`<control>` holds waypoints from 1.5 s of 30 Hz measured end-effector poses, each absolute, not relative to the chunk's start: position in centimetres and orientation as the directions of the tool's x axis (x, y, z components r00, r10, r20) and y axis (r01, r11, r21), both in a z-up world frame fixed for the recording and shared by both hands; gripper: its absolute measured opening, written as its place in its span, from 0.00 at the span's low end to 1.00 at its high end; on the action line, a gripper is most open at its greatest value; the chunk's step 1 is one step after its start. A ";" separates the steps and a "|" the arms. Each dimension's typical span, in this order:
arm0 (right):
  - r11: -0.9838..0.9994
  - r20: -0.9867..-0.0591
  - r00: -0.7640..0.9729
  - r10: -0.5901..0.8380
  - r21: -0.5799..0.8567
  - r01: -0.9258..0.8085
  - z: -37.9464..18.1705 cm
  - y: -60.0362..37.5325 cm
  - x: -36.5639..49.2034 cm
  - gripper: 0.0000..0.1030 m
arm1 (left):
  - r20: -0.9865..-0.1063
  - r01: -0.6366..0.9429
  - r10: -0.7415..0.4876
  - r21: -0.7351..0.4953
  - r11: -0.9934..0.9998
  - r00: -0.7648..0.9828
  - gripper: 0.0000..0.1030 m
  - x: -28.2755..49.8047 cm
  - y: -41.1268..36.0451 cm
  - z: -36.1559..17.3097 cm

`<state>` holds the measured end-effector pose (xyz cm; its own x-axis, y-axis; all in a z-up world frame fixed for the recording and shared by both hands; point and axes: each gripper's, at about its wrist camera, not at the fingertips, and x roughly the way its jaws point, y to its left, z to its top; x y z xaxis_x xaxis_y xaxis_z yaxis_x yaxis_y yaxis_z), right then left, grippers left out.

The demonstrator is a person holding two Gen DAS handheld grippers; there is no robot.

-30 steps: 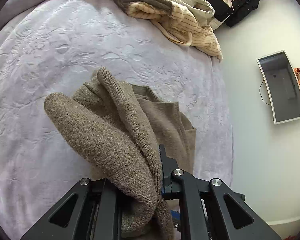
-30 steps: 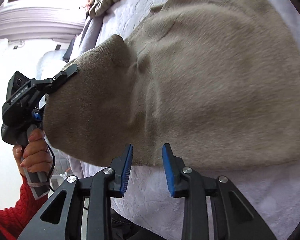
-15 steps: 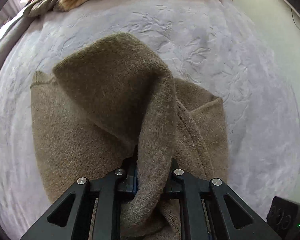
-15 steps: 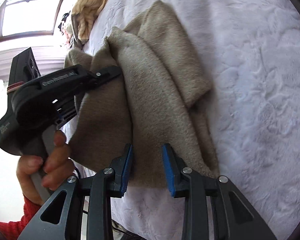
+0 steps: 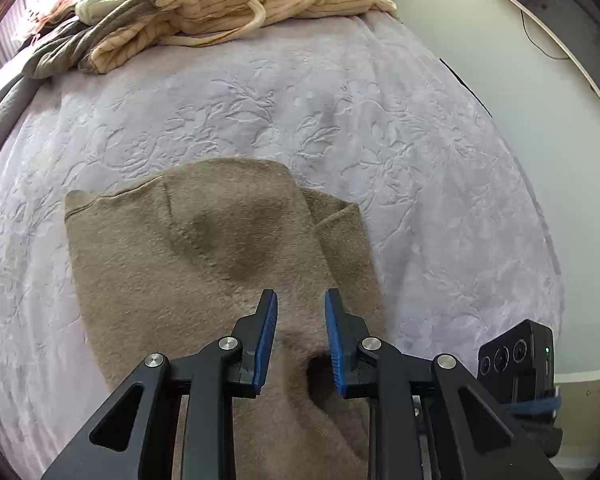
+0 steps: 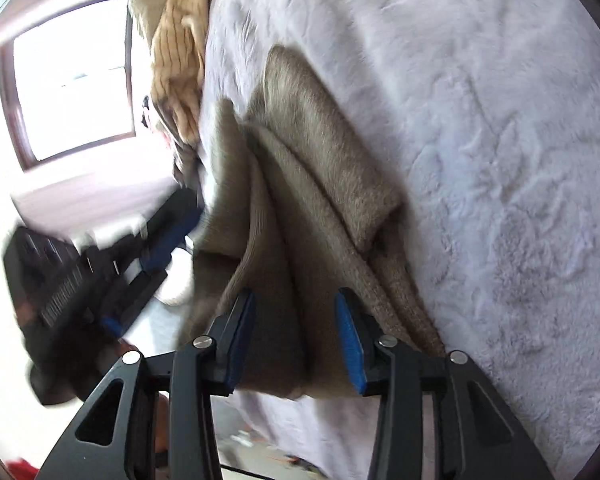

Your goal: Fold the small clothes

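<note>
A small taupe knit garment [image 5: 188, 256] lies folded on the lilac bedspread [image 5: 340, 112], with a flap laid over its middle. My left gripper [image 5: 300, 300] is open and empty just above the garment's near part. In the right wrist view the same garment [image 6: 320, 184] shows in several layered folds at the bed's edge. My right gripper [image 6: 294, 300] is open, with the garment's near edge between its fingers. The left gripper [image 6: 156, 248] shows blurred at the left of that view.
A pile of cream striped and grey clothes [image 5: 204, 4] lies at the far end of the bed. A white wall with a mounted screen [image 5: 556, 12] stands to the right. The right gripper's camera body [image 5: 516, 360] is at the bed's right edge. A bright window [image 6: 72, 92] is behind.
My left gripper has let go of the knit fold and opened; the flap now lies flat on the garment. My right gripper has opened wider near the garment's edge.
</note>
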<state>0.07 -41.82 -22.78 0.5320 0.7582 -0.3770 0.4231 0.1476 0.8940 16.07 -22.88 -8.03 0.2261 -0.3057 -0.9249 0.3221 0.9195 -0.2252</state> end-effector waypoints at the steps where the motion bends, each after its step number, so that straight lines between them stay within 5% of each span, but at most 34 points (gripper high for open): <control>1: 0.106 -0.350 0.555 0.755 0.900 0.424 -23.0 -42.2 -0.1 0.46 | -0.925 0.302 -0.298 -0.222 0.927 0.235 0.25 16.0 -21.9 -7.8; 4: 0.024 -0.282 0.587 0.759 0.912 0.408 -23.5 -42.5 0.2 0.53 | -0.927 0.229 -0.262 -0.202 0.952 0.268 0.32 16.1 -18.3 -7.7; 5: 0.017 -0.270 0.582 0.767 0.916 0.402 -23.6 -42.5 0.6 0.53 | -0.930 0.211 -0.249 -0.195 0.958 0.271 0.48 16.5 -17.2 -7.9; 6: 0.017 -0.262 0.577 0.773 0.919 0.394 -23.5 -42.5 1.0 0.53 | -0.933 0.187 -0.226 -0.178 0.966 0.279 0.94 16.6 -16.1 -8.0; 7: 0.021 -0.255 0.570 0.781 0.923 0.385 -23.4 -42.4 1.5 0.54 | -0.933 0.148 -0.186 -0.146 0.978 0.309 0.99 16.4 -14.8 -8.0; 19: 0.424 -0.486 0.314 0.815 0.871 0.248 -19.5 -38.3 11.6 0.60 | -0.969 0.011 -0.172 -0.173 0.985 0.179 0.99 18.2 -7.9 -13.9; 20: 0.463 -0.518 0.288 0.805 0.853 0.241 -19.3 -37.6 12.7 0.54 | -0.970 0.005 -0.162 -0.164 0.986 0.178 0.99 18.3 -7.6 -14.3; 21: 0.506 -0.555 0.271 0.786 0.830 0.233 -19.3 -37.1 13.7 0.28 | -0.972 -0.002 -0.144 -0.147 0.989 0.184 0.99 18.3 -7.4 -14.4; 22: 0.563 -0.605 0.252 0.756 0.796 0.221 -19.0 -36.5 14.5 0.13 | -0.972 -0.011 -0.131 -0.136 0.991 0.192 0.99 18.4 -7.0 -14.5; 29: 0.637 -0.600 0.347 0.721 0.771 0.010 -12.4 -36.1 13.1 0.13 | -0.948 0.004 -0.101 -0.105 0.994 0.303 0.99 18.6 -6.5 -12.0; 38: 0.729 -0.755 0.281 0.593 0.651 0.212 -19.9 -40.7 11.5 0.21 | -0.958 0.120 -0.015 0.020 0.993 0.286 0.99 17.9 -11.4 -16.4; 43: 0.805 -0.835 0.310 0.455 0.535 0.259 -16.9 -42.3 10.6 0.24 | -0.952 0.150 0.020 0.069 0.986 0.304 0.99 17.5 -10.3 -14.2; 45: 0.799 -0.821 0.339 0.458 0.548 0.248 -15.0 -42.9 9.8 0.16 | -0.950 0.175 0.023 0.082 0.981 0.312 0.99 17.2 -9.9 -13.2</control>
